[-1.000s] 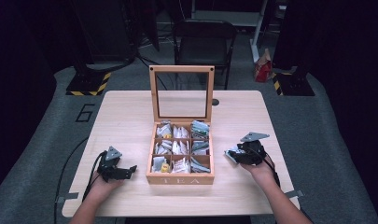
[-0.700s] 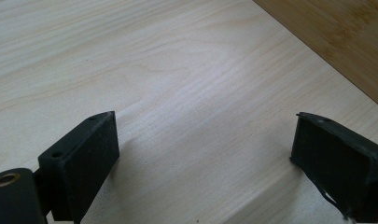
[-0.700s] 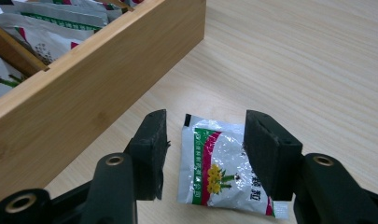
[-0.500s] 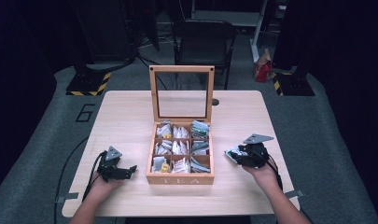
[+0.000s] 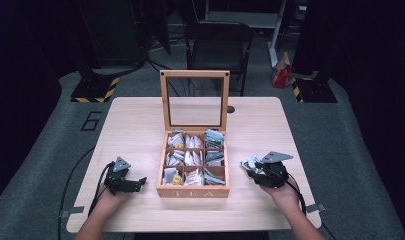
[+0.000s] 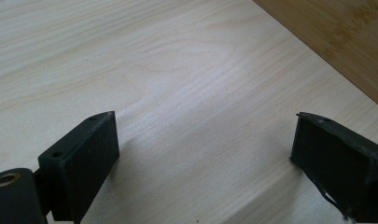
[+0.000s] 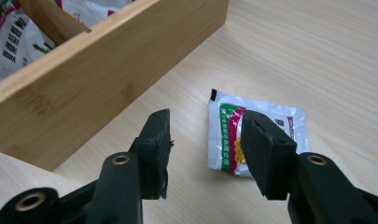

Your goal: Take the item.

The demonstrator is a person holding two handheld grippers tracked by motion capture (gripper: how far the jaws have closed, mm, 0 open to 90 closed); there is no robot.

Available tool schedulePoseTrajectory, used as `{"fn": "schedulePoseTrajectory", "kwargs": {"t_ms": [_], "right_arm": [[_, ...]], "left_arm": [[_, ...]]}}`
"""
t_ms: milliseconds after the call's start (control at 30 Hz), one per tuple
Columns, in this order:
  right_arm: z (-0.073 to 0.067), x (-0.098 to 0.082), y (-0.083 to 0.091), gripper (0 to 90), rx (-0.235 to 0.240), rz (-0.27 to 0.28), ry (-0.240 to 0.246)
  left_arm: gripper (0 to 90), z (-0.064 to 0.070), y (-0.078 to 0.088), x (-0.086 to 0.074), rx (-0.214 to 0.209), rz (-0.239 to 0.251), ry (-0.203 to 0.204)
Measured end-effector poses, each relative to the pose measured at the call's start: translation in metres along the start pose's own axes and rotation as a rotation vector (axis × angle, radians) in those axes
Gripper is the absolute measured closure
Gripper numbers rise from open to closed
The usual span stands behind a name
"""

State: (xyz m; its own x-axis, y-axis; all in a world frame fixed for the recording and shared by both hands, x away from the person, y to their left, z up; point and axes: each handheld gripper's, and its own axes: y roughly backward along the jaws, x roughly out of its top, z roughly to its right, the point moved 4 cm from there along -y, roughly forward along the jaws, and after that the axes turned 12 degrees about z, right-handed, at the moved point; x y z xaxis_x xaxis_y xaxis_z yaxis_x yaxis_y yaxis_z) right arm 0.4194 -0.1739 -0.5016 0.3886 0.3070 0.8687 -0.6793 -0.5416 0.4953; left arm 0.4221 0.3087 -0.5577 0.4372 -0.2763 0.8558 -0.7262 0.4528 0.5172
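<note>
An open wooden tea box, lid upright, holds several tea packets in its compartments. One white, green and red tea packet lies flat on the table just right of the box, also seen from above as the packet. My right gripper hovers low over it. Its jaws have just been closing but stand apart, with one jaw covering the packet's near edge and nothing pinched. From above, the right gripper points left toward the box. My left gripper rests open left of the box, over bare wood.
The box's side wall runs close past the left gripper's far right. A black chair stands beyond the table's far edge. Light wooden tabletop spreads around the box on all sides.
My right gripper has drifted slightly toward the near-right side of the table, with its jaws a little narrower. The left gripper has stayed put.
</note>
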Motion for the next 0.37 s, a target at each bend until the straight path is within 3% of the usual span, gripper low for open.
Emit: {"fn": "schedulePoseTrajectory", "kwargs": {"t_ms": [267,367], "right_arm": [[-0.0018,-0.009,-0.0038,52.0,-0.007,-0.018,0.016],[-0.0018,-0.0118,-0.0043,50.5,-0.017,-0.021,0.044]], "left_arm": [[7.1,0.0,0.0,0.0,0.0,0.0,-0.001],[7.2,0.0001,0.0001,-0.0002,0.005,0.005,-0.004]]}}
